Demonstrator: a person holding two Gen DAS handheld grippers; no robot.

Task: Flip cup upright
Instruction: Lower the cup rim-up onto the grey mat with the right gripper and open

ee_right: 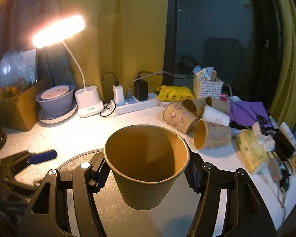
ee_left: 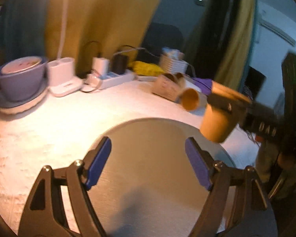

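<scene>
My right gripper [ee_right: 147,172] is shut on a brown paper cup [ee_right: 146,165], mouth up, held above a round grey disc [ee_right: 112,203]. The same cup [ee_left: 220,116] shows in the left wrist view at the right, gripped near its rim by the right gripper [ee_left: 229,103], just past the disc's [ee_left: 148,167] far right edge. My left gripper [ee_left: 148,162] is open and empty over the disc. Its blue fingertip also shows in the right wrist view [ee_right: 42,156] at the left.
Several paper cups lie on their sides behind the disc [ee_right: 211,134], [ee_left: 190,98]. Along the back stand a lit desk lamp [ee_right: 87,102], a power strip [ee_right: 136,102], stacked bowls [ee_right: 56,100] and a white basket [ee_right: 207,88]. Tissues and cables [ee_right: 254,150] crowd the right.
</scene>
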